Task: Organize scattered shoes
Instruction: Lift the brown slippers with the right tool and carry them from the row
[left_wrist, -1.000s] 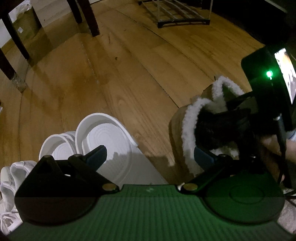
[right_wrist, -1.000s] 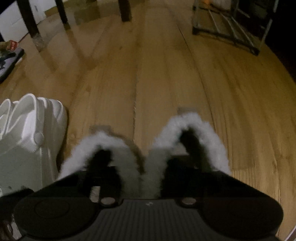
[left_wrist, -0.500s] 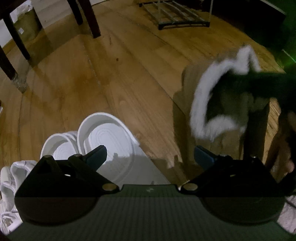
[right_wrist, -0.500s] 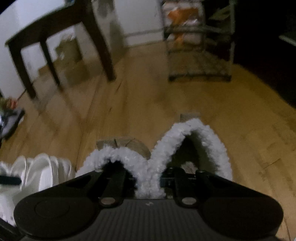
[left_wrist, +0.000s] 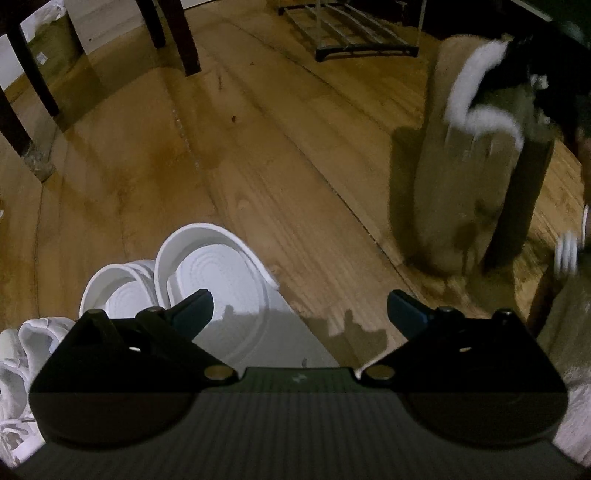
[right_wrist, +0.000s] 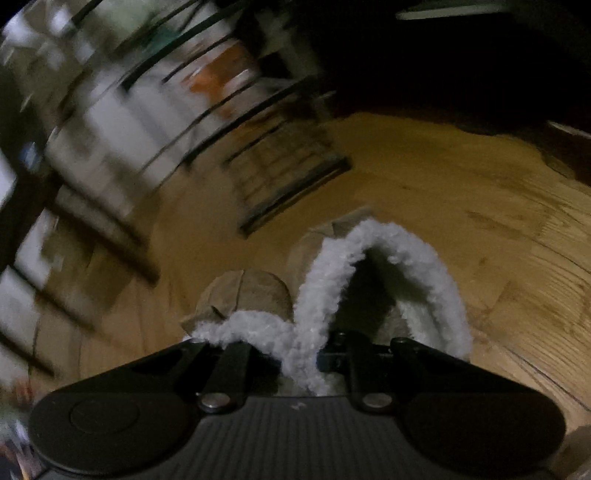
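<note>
Right gripper was clamped on the fleece-lined slippers, off the wooden floor. Only left view showed white slides under the wide-open left gripper.

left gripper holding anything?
No. The left gripper fingers stand wide apart above the white slippers, gripping nothing.

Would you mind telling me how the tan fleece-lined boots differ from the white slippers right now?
The tan fleece-lined boots are pinched together at their cuffs by the right tongs and lifted off the wooden floor; the white slippers lie on it, untouched, below the open left tongs. Both are pairs, side by side.
</note>
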